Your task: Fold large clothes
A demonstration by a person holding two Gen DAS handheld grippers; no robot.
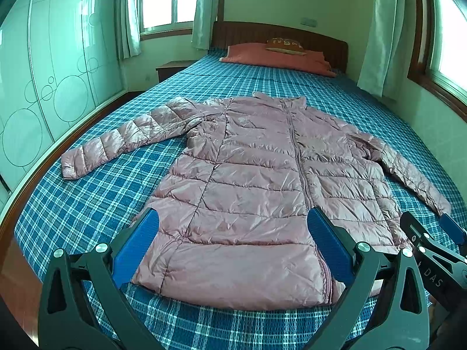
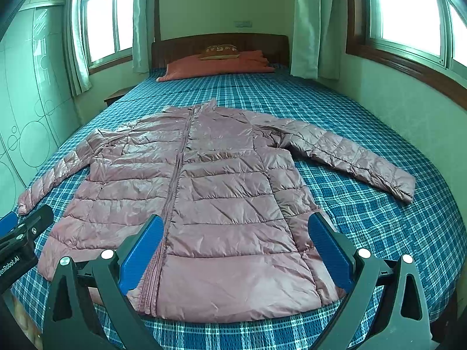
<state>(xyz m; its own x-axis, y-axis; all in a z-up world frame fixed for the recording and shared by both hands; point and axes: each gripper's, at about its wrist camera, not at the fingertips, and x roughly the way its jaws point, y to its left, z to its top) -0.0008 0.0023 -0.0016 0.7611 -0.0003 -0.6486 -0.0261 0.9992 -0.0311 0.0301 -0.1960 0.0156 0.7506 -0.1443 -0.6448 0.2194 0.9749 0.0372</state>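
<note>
Glossy quilted jacket (image 1: pixel 248 180), matt woven plaid bedsheet (image 1: pixel 102 198), dark wooden headboard (image 1: pixel 262 33)

Left gripper (image 1: pixel 232 245) held low, blue-padded fingers (image 1: pixel 137 248) spread wide apart, nothing between them. Right gripper (image 2: pixel 236 246) alongside to its right, likewise spread wide and gripping nothing. Both pointing forward, side by side, close together.

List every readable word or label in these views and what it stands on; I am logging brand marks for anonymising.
"DAS": on the right gripper, cut off by the frame.
"enRobot.AI": on the left gripper, first letters cut off.
Lettering on the brown cushion: too blurred to read.
Pink jacket: no text visible.
</note>
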